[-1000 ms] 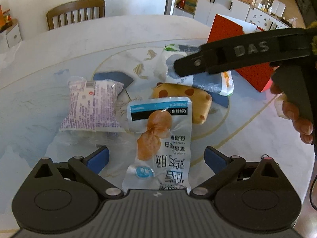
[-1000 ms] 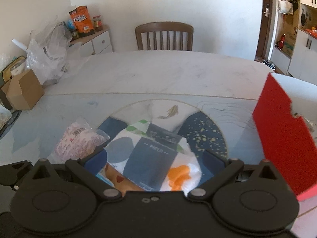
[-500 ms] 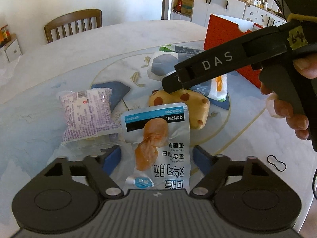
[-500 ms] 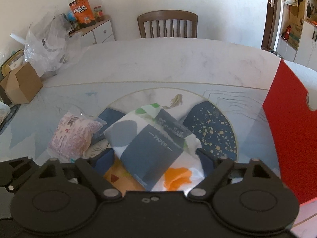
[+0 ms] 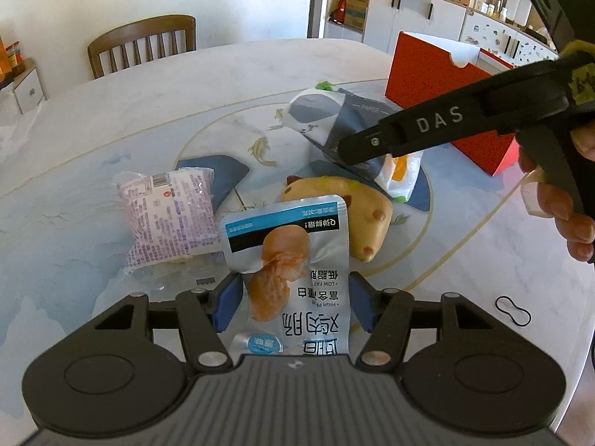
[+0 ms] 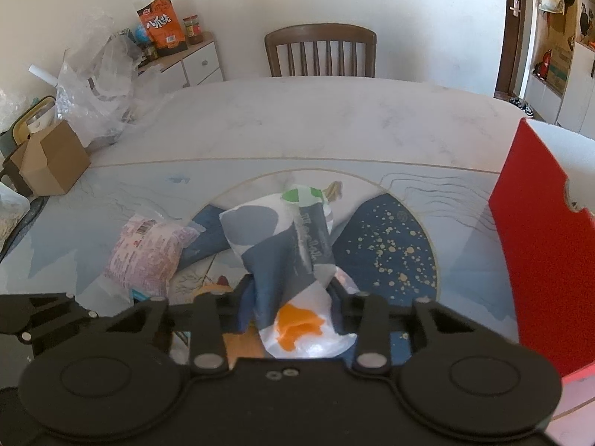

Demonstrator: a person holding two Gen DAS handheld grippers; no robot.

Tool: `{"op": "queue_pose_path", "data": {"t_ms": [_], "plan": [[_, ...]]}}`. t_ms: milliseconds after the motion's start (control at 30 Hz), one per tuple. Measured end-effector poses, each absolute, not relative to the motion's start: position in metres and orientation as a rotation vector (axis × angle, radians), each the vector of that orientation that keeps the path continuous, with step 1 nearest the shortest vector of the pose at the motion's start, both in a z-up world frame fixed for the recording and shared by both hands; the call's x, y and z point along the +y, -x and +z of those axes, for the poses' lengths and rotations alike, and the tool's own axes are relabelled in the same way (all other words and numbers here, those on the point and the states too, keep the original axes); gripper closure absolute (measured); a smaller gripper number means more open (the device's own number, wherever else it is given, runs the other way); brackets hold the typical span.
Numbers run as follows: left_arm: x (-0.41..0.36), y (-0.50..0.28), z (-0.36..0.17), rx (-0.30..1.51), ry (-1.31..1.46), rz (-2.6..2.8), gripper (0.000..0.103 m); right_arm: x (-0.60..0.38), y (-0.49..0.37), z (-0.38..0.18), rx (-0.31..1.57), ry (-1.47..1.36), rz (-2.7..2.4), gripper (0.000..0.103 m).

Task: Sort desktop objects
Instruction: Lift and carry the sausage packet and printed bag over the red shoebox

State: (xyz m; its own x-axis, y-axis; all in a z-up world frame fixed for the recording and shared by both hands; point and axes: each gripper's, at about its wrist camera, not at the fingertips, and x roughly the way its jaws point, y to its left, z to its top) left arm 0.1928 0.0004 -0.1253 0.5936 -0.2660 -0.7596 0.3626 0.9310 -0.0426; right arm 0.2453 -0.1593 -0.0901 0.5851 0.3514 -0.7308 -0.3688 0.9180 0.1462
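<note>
Left gripper (image 5: 293, 306): its jaws have just been closing from wide apart, and the blue pads are now being pressed against both edges of the silver foil pouch printed with a chicken-breast picture (image 5: 293, 260); the pouch is being gripped at its near end, with the far end curling upward.
Right gripper (image 6: 290, 297): its jaws have likewise just been closing, and the white soft tissue pack with grey, green and orange patches (image 6: 282, 245) is being squeezed between them; the wrapper is being bunched and creased where it lay flat a moment ago.
Meaning for the task: two objects are judged to be secured at once, so the sorting is passing from reaching to carrying; neither object appears to have been taken away from the pile yet.
Where the held things are: both are being kept low over the round painted centre of the marble tabletop (image 5: 111, 119), the tissue pack nearer the red open-topped cardboard box (image 5: 446, 85), a likely destination.
Count, held packets: two, one per gripper.
Count, loose packets: two are being left on the tabletop, the clear plastic packet with purple print (image 5: 171, 215) and the tan spotted soft pouch (image 5: 364, 223), the latter just beyond the foil pouch.
Count, boxes: one red box.
Count, other: one black looped elastic band (image 5: 512, 310), lying apart near the tabletop edge; one wooden chair (image 5: 143, 42) behind.
</note>
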Motion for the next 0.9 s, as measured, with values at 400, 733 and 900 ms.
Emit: {"op": "queue_pose_path", "data": {"t_ms": [400,733,900], "plan": [[0.0,-0.185,-0.105,0.848,-0.089,-0.352,0.042,-0.176,-0.231,-0.074,0.822,0.003,0.397,0.066],[-0.006,-0.184,-0.078,0.832,-0.056,-0.342,0.042,-0.196,-0.214,-0.058,0.802,-0.029,0.392,0.066],[-0.012,-0.179,-0.064,0.816,-0.042,-0.357,0.042,-0.211,-0.203,-0.046,0.781,-0.051,0.392,0.066]]}}
